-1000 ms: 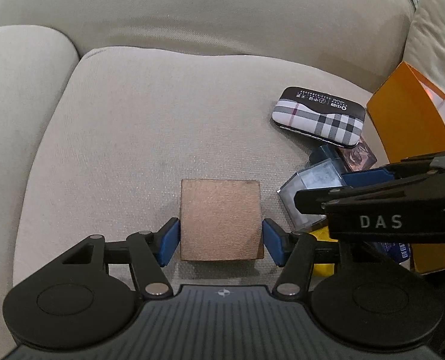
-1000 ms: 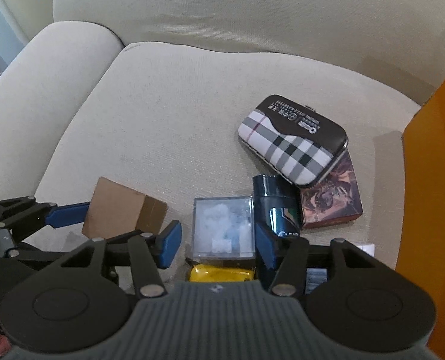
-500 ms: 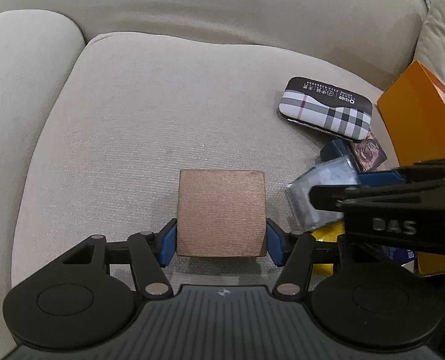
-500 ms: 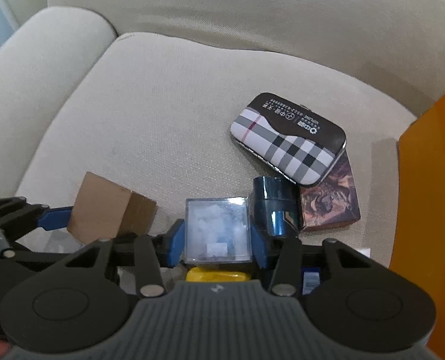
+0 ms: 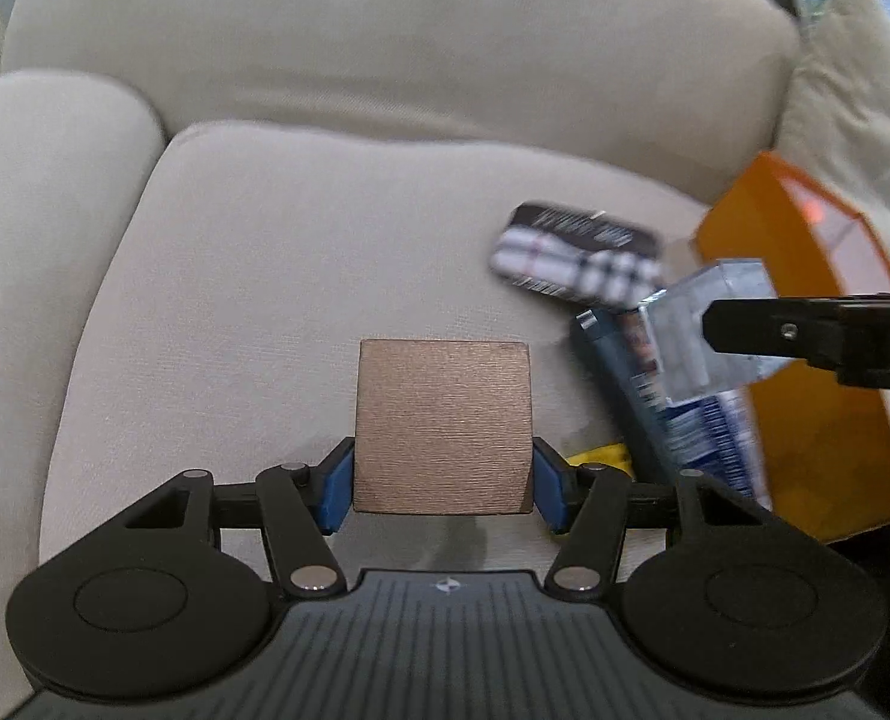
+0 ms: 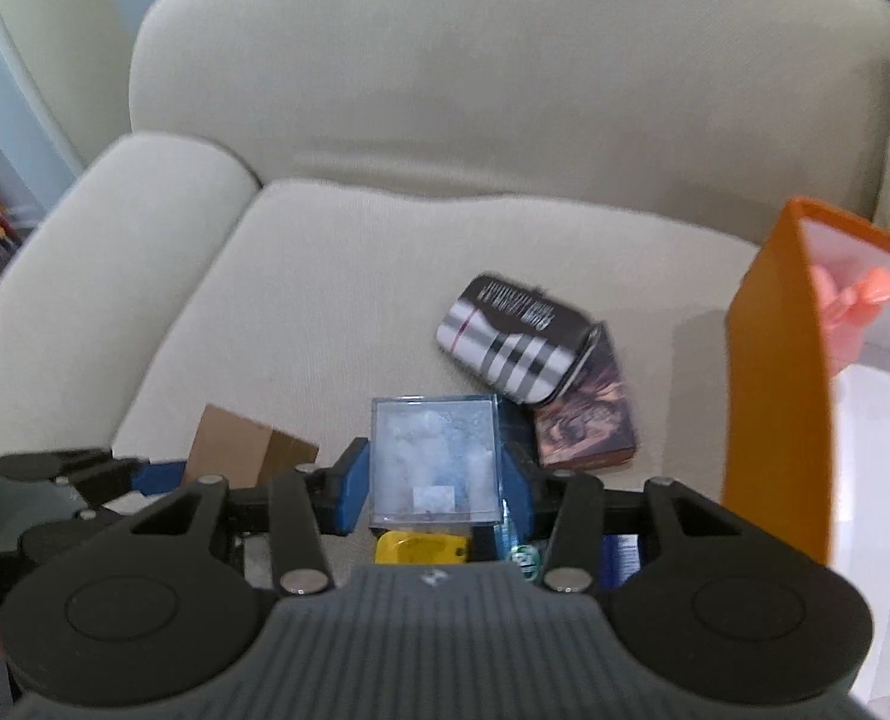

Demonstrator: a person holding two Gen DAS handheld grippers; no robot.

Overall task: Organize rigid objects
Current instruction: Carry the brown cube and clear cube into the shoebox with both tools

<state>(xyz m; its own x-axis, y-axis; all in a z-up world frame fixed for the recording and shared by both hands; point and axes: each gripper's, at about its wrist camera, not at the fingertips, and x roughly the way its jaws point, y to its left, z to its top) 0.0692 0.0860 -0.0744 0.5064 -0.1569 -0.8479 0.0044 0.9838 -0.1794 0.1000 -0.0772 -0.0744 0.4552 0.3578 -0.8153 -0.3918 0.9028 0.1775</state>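
Observation:
My left gripper (image 5: pixel 442 489) is shut on a brown cardboard box (image 5: pixel 442 426) and holds it above the sofa seat; the box also shows in the right wrist view (image 6: pixel 247 456). My right gripper (image 6: pixel 436 489) is shut on a clear plastic box (image 6: pixel 434 465) and holds it lifted; it also shows in the left wrist view (image 5: pixel 703 336). On the seat lie a plaid case (image 6: pixel 514 348), a dark patterned box (image 6: pixel 586 426), a dark blue box (image 5: pixel 619 378) and a yellow item (image 6: pixel 418 546).
An open orange bag (image 6: pixel 769 396) stands at the right on the seat, white inside. The beige sofa has an armrest (image 6: pixel 115 252) at the left and a backrest (image 6: pixel 505 78) behind. A cushion (image 5: pixel 853 102) lies at the far right.
My left gripper closed on the brown box and lifted it. My right gripper closed on the clear box and raised it off the pile toward the orange bag.

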